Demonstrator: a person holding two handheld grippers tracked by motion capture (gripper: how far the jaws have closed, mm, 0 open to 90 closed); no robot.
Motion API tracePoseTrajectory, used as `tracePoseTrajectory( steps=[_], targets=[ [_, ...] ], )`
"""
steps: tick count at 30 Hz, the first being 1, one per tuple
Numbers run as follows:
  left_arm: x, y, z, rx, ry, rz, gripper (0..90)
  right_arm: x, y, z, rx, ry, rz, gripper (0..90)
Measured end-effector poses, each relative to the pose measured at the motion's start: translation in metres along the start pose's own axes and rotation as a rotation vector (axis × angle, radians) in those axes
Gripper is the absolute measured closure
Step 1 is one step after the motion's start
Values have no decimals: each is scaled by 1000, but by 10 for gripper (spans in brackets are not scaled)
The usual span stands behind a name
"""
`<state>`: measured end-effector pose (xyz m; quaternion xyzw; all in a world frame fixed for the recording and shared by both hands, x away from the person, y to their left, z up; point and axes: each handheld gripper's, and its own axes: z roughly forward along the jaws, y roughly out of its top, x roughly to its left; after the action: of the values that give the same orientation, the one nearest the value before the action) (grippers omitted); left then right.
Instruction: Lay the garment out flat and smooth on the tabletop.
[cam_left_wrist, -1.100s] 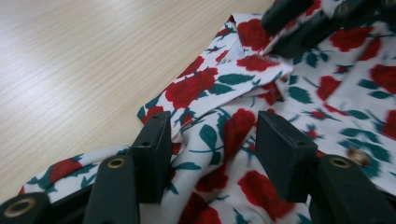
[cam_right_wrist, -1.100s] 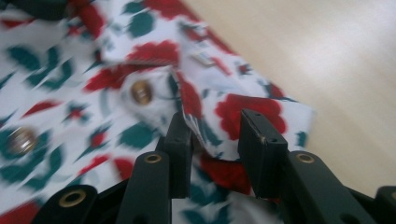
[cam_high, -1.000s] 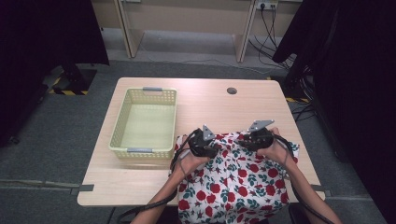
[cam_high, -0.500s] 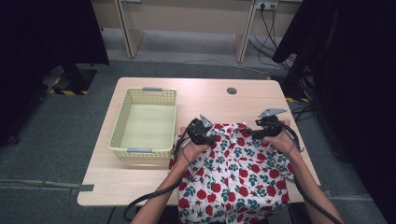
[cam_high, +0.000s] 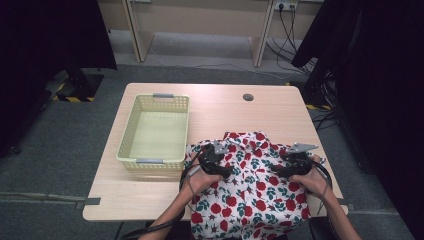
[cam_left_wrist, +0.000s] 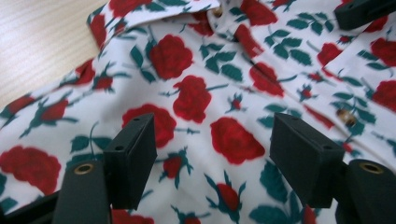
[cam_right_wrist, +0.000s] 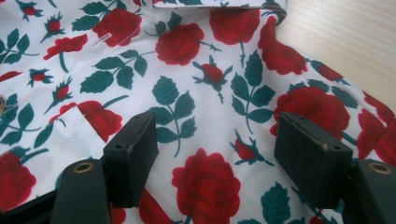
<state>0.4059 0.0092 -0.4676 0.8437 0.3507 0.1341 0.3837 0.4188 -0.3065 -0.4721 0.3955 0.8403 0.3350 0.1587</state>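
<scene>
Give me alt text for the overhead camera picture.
Two hands hold the left tool and right tool over a rose-print shirt on a wooden table, beside an empty yellow basket.

A red-rose-printed white fabric shirt (cam_high: 250, 185) lies on the near right of the light wooden counter (cam_high: 220, 107), hanging over its near edge. A pale yellow perforated plastic basket (cam_high: 155, 131) stands just left.
</scene>
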Motion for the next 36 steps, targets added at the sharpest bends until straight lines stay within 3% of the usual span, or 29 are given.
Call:
tracePoseTrajectory(
  steps=[3, 5, 11, 18, 24, 28, 36],
  targets=[
    [0, -3, 3, 24, -3, 1, 309, -7, -6, -7, 16, -20, 20, 303],
    [0, -3, 8, 33, -6, -2, 308, -14, -10, -11, -2, -24, 27, 308],
    [-9, 9, 23, 33, 5, 27, 289, -38, -18, -18, 0, -55, 60, 311],
    [-7, 24, 39, 36, 7, 20, 281, -59, -12, -15, 12, -58, 63, 281],
    [-3, 32, 49, 26, 33, -1, 275, -85, 4, -2, 34, -65, 72, 260],
    [0, 31, 49, 18, 27, 4, 274, -90, 16, 7, 58, -71, 79, 237],
    [2, 21, 38, 17, 16, 7, 258, -94, 24, 18, 41, -77, 83, 216]
  ],
)
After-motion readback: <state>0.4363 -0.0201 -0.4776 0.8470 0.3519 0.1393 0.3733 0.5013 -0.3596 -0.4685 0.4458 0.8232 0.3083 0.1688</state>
